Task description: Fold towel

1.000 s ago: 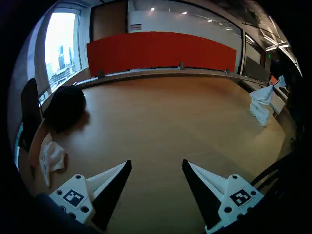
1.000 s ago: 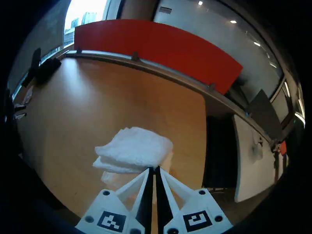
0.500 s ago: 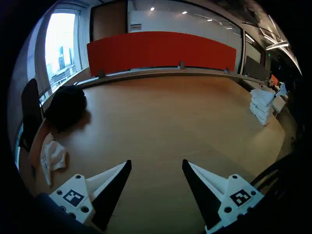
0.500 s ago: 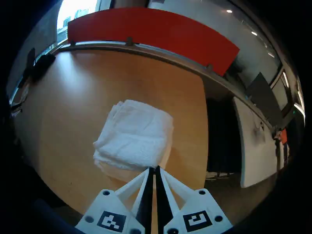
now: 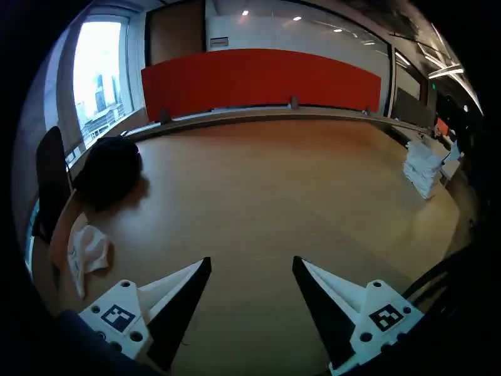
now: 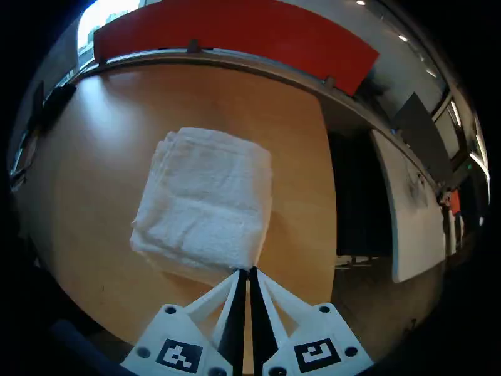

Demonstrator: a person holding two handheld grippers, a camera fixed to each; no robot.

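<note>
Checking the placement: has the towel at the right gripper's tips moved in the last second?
Yes. The towel has come down toward the table, from hanging lifted to lying flat.

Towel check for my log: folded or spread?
Folded: the towel lies as a compact rectangle, stacked layers showing along its edges.

The table [image 5: 263,188] is viewed low and level in the left gripper view, facing the red partition [image 5: 260,78]. In the right gripper view it is seen steeply from above, close over the towel [image 6: 203,194]. Table and partition are shared.
</note>
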